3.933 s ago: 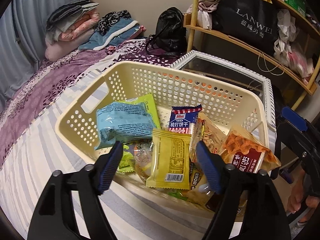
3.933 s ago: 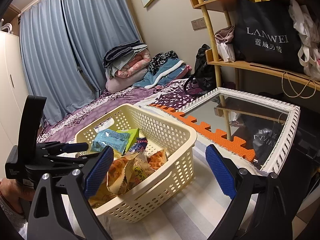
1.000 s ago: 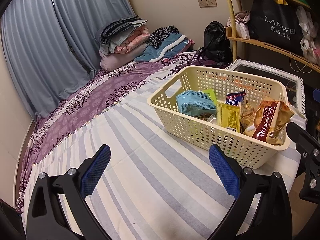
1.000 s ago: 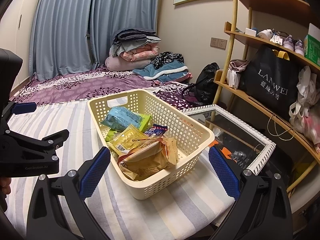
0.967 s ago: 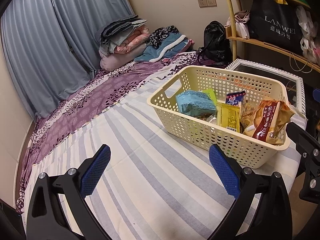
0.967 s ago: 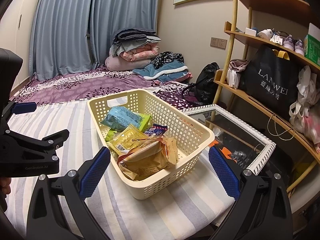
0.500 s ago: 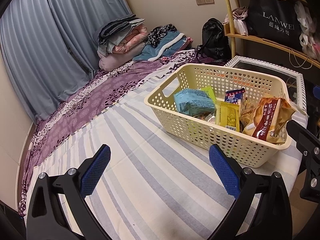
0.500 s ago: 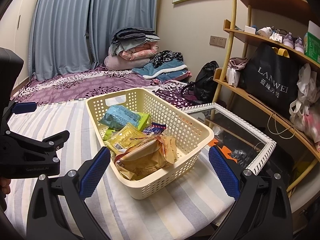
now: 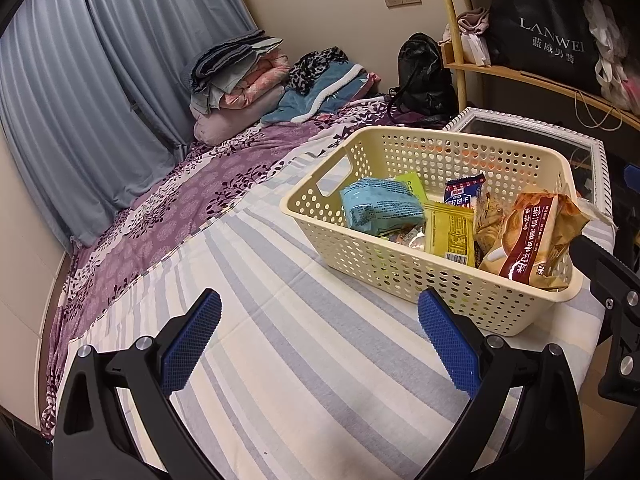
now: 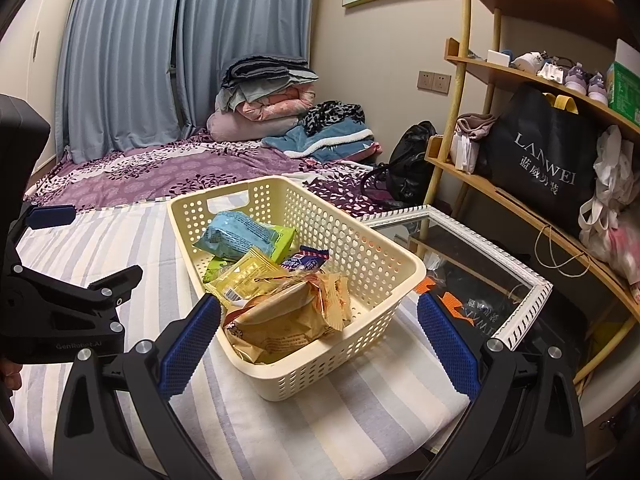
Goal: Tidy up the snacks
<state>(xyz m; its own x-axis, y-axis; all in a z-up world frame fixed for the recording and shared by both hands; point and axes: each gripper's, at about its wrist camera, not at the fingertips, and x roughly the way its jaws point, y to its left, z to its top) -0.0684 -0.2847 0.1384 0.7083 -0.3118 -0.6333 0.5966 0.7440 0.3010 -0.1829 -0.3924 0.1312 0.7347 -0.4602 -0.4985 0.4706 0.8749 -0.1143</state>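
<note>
A cream perforated basket (image 9: 362, 256) (image 10: 372, 258) stands on the striped bed cover near the bed's corner. Inside lie a light blue packet (image 9: 376, 208) (image 10: 236, 234), a yellow packet (image 9: 450, 234) (image 10: 244, 272), a green packet (image 10: 282, 242), a small blue-red biscuit pack (image 9: 464, 194) (image 10: 306, 260) and a large orange bread bag (image 9: 532, 240) (image 10: 288, 316). My left gripper (image 9: 320, 344) is open and empty, held over bare cover in front of the basket. My right gripper (image 10: 318, 344) is open and empty too, its fingers either side of the basket's near end.
A white-framed mirror (image 10: 476, 258) (image 9: 520, 132) lies beside the bed at the right. Wooden shelves (image 10: 532, 204) hold a black tote bag (image 10: 548, 160). Folded bedding (image 10: 264, 96) and a black backpack (image 9: 424, 76) sit at the far end. Striped cover (image 9: 280, 352) spreads left of the basket.
Both grippers have backed away from the basket since the earliest frames, and the left one has opened wide. Over the last second only a slight shift of both views.
</note>
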